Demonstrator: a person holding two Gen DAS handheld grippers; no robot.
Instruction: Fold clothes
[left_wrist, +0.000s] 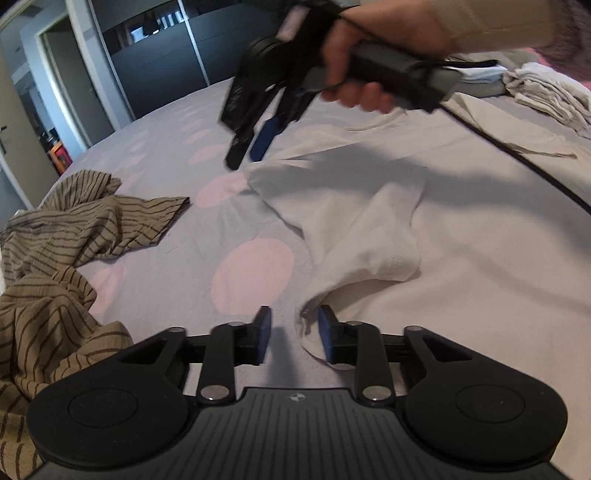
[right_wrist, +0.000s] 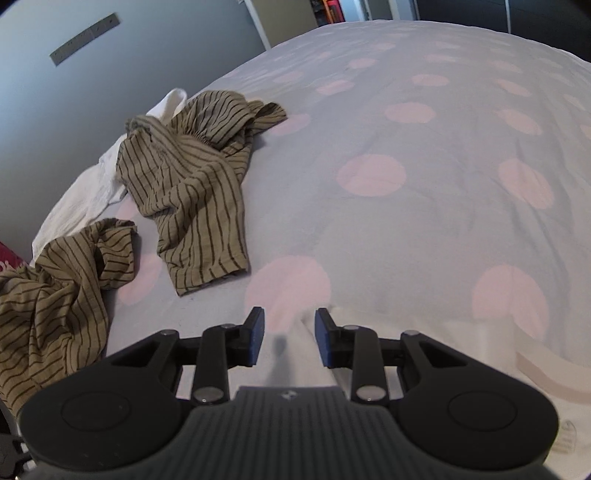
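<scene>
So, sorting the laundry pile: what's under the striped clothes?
A white cloth pokes out from beneath the striped clothes, lying on the dotted bedcover. How far it extends underneath is hidden.

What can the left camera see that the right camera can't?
Only the left view shows the person's hand holding the right hand-held gripper, the white shirt's sleeve and a pile of folded clothes. Only the right view shows a white cloth under the striped clothes. Both show the striped clothes, the dotted bedcover and the white shirt.
</scene>
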